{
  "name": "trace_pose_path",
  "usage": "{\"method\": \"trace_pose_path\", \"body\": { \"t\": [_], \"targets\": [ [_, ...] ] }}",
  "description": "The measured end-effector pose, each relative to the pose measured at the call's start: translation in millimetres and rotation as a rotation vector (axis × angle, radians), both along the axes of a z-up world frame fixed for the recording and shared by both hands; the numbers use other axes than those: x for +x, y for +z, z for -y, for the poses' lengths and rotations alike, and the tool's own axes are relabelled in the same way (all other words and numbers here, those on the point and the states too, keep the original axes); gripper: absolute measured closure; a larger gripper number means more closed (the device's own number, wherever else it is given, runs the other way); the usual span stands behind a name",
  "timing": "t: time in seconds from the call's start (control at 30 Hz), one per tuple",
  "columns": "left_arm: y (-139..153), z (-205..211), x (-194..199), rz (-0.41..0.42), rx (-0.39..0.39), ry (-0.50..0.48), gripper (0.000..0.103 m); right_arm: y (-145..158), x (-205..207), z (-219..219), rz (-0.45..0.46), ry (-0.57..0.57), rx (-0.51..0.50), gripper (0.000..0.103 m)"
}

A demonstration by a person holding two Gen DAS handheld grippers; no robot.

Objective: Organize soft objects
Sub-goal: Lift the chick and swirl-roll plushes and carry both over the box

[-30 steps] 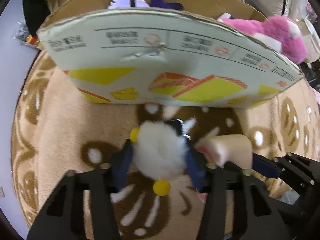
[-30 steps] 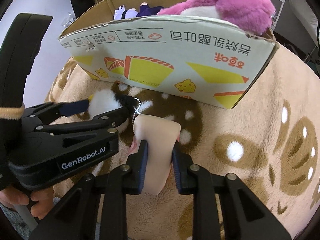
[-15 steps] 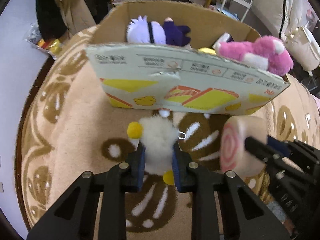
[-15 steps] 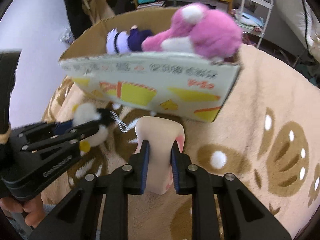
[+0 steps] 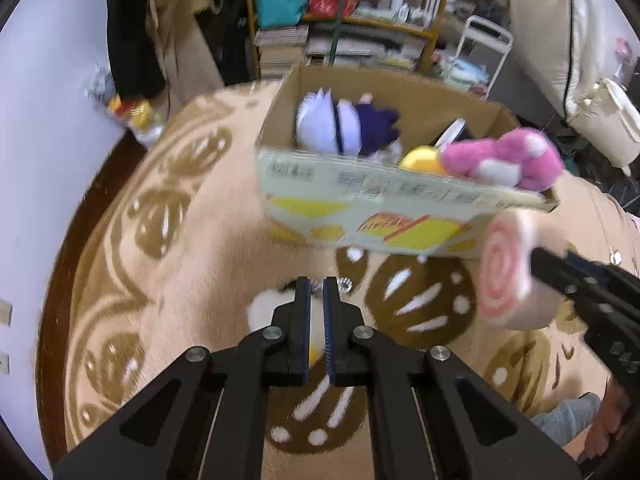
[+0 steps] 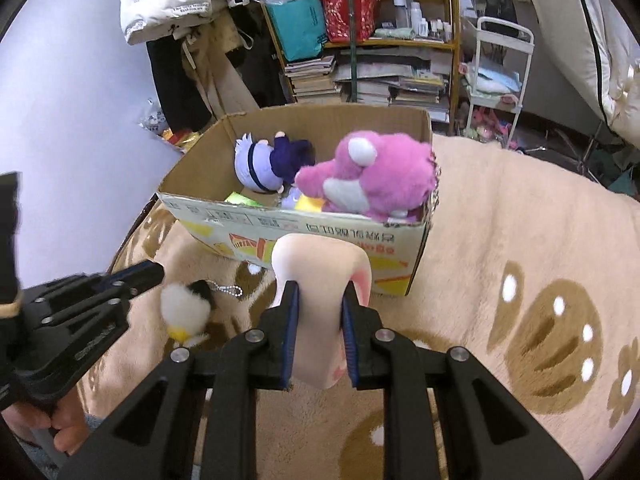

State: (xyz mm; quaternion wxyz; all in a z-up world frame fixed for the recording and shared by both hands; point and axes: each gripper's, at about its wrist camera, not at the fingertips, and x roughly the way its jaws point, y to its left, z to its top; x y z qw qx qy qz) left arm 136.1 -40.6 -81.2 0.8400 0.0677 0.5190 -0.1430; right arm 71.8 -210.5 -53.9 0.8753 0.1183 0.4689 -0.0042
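Plush toys are being gathered into the cardboard box (image 6: 416, 236) on the patterned blanket (image 6: 520, 208). The right gripper (image 6: 318, 320) is squeezing the cream swirl-roll cushion (image 6: 320, 268) just before the box's front wall, likely for lifting over it. The left gripper (image 5: 318, 308), jaws nearly closed, is pinching the white fluffy keychain toy (image 6: 186, 304). A pink plush (image 6: 368, 176) is already lying inside.
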Motion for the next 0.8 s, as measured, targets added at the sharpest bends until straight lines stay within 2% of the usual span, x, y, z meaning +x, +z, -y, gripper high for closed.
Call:
{"method": "trace_pose_path", "body": {
  "t": [0.17, 0.27, 0.3, 0.33, 0.43, 0.57, 0.6, 0.63, 0.7, 0.8],
  "targets": [
    [-16, 1, 0, -0.045, 0.042, 0.029, 0.085, -7, 3, -1, -0.023, -0.004, 0.001, 0.082],
    [-27, 3, 3, -0.089, 0.077, 0.032, 0.064, -12, 3, -1, -0.038, -0.001, 0.006, 0.082],
    [-31, 4, 3, -0.094, 0.093, 0.03, 0.05, -12, 3, -1, -0.04, -0.001, 0.005, 0.082],
    [-33, 4, 2, -0.092, 0.105, 0.024, 0.045, -13, 4, -2, -0.041, 0.0, 0.005, 0.082],
    [-45, 11, 2, -0.089, 0.181, 0.011, 0.044, -15, 3, -2, -0.045, 0.001, 0.006, 0.082],
    [-62, 13, 9, -0.122, 0.208, 0.017, 0.045, -17, 4, -1, -0.053, 0.0, 0.006, 0.082],
    [-64, 13, 10, -0.119, 0.213, 0.021, 0.052, -18, 4, -1, -0.056, 0.0, 0.006, 0.082],
    [-65, 13, 11, -0.126, 0.206, 0.019, 0.064, -18, 4, 0, -0.057, 0.0, 0.005, 0.082],
    [-71, 12, 13, -0.179, 0.163, 0.012, 0.066, -19, 4, 0, -0.061, -0.001, 0.007, 0.082],
    [-73, 10, 12, -0.184, 0.152, 0.017, 0.068, -19, 5, 1, -0.065, -0.003, 0.007, 0.082]
  ]
}}
